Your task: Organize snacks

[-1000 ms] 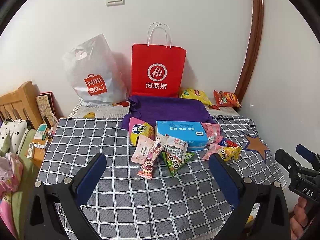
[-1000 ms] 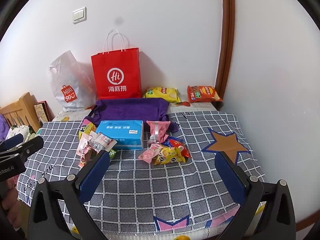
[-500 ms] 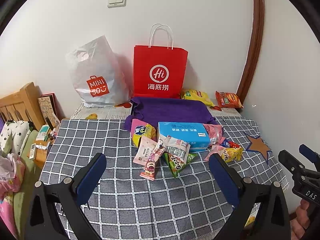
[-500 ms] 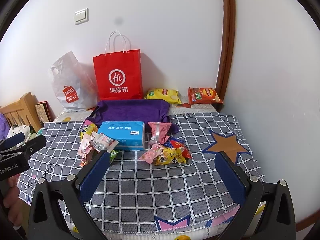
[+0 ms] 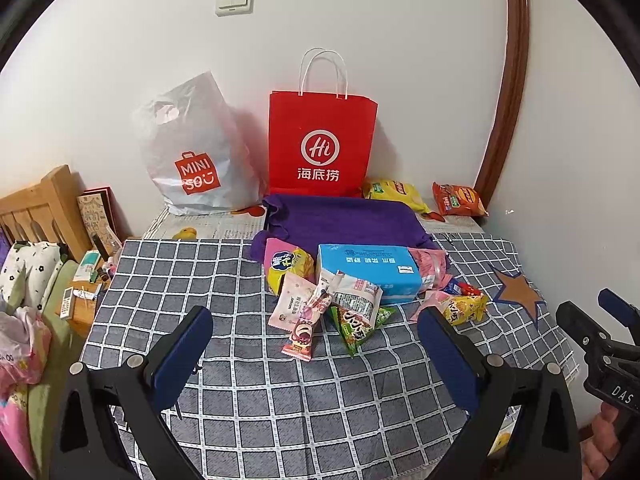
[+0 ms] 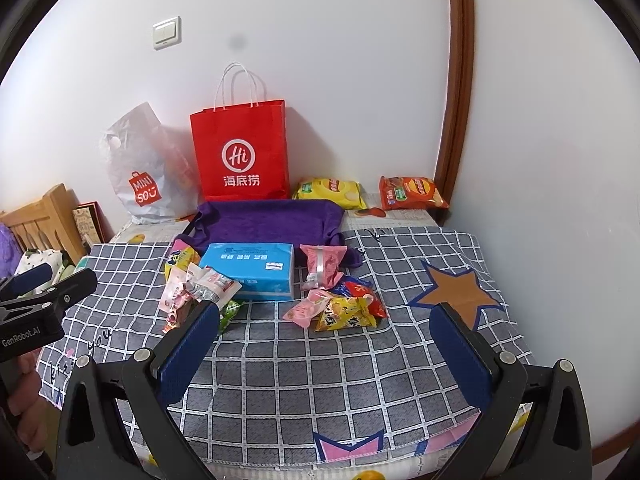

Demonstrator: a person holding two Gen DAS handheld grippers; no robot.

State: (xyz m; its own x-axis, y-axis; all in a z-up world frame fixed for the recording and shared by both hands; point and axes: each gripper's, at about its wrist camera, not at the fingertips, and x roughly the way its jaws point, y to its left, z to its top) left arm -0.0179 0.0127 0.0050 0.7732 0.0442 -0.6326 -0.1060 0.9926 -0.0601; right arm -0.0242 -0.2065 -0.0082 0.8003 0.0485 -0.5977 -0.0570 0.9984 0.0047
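Observation:
Several small snack packets lie heaped around a blue tissue pack (image 5: 370, 272) (image 6: 250, 270) on the grey checked cloth (image 5: 280, 400) (image 6: 304, 376). A pink strip packet (image 5: 306, 326) and a green triangle packet (image 5: 354, 326) sit nearest my left gripper (image 5: 316, 344), which is open and empty above the cloth's near part. My right gripper (image 6: 328, 340) is also open and empty, short of a yellow packet (image 6: 346, 314) and a pink one (image 6: 322, 266). Behind them lie a purple cloth (image 5: 344, 218) (image 6: 268, 220), a yellow chip bag (image 6: 330, 192) and an orange chip bag (image 6: 412, 192).
A red paper bag (image 5: 320, 144) (image 6: 242, 152) and a white plastic bag (image 5: 196, 152) (image 6: 148, 172) stand against the back wall. A wooden headboard (image 5: 40, 208) and clutter are at the left. The wall closes the right side.
Both cameras have drifted slightly, so the snack pile sits a little further right and lower in the left view. Neither gripper has closed or touched anything.

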